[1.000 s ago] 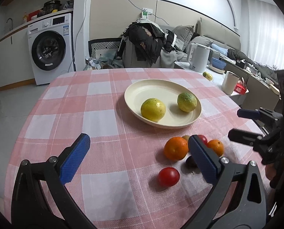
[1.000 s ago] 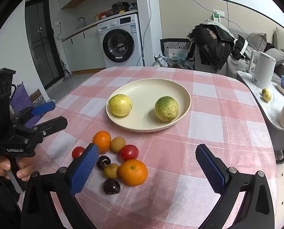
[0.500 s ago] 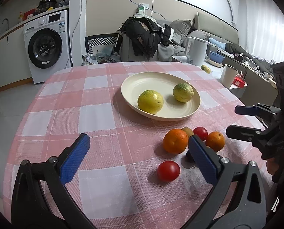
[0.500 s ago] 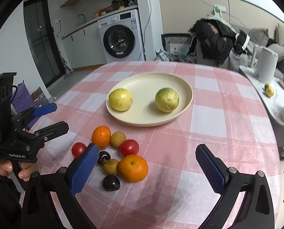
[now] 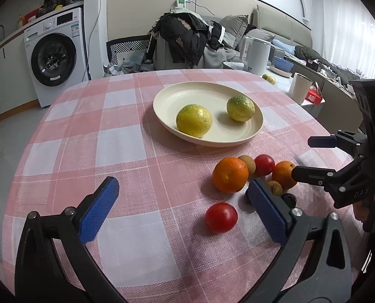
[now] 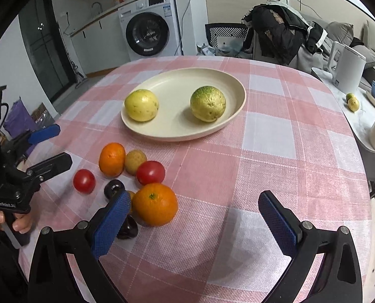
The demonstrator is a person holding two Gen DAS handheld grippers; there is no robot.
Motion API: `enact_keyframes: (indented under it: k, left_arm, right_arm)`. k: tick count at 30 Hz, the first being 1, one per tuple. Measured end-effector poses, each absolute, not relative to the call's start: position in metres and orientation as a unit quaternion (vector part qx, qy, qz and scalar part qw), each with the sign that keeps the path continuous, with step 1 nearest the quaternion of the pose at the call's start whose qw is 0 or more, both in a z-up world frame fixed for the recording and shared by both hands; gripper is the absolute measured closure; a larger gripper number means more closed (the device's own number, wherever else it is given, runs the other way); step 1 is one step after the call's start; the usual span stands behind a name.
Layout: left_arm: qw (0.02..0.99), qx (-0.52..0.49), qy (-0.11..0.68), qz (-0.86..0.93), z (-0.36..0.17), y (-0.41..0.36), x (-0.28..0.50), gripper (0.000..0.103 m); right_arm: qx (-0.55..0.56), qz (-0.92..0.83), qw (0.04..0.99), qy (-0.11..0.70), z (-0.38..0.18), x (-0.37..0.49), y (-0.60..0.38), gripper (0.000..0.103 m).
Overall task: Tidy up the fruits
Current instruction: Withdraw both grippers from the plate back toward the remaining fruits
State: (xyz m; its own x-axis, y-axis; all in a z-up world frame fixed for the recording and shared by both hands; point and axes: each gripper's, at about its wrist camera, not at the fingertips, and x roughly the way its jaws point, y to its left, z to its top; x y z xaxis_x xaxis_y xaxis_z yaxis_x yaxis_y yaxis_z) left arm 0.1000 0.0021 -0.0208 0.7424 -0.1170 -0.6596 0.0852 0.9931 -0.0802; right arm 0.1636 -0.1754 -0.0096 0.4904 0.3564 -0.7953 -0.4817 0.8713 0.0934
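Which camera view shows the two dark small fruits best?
The right wrist view: one dark fruit lies open and the other shows beside the right gripper finger. In the left wrist view, the left gripper finger hides most of one; the other is small.

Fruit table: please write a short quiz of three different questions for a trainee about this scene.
1. True or false: the plate holds three fruits.
2. How many oranges lie on the cloth?
3. Are the jaws of the right gripper A) open or B) shut?

Key: 1. False, it holds two. 2. Two: one orange near the right gripper, another orange farther left. 3. A.
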Motion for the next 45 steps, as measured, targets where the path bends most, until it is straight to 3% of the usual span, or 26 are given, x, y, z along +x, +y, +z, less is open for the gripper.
enact_keyframes:
  k: [40, 45]
  left_arm:
    - [0.901, 0.022, 0.424, -0.088, -0.046, -0.018, 0.107, 0.001]
    - [0.897, 0.020, 0.433, -0.089, -0.050, -0.016, 0.109, 0.001]
  right_arm:
    - [-0.104, 0.225, 0.851, 0.463, -0.024, 0.164, -0.176, 0.000]
    - [-0.090, 0.241, 0.850, 0.461, -0.024, 0.162, -0.175, 0.008]
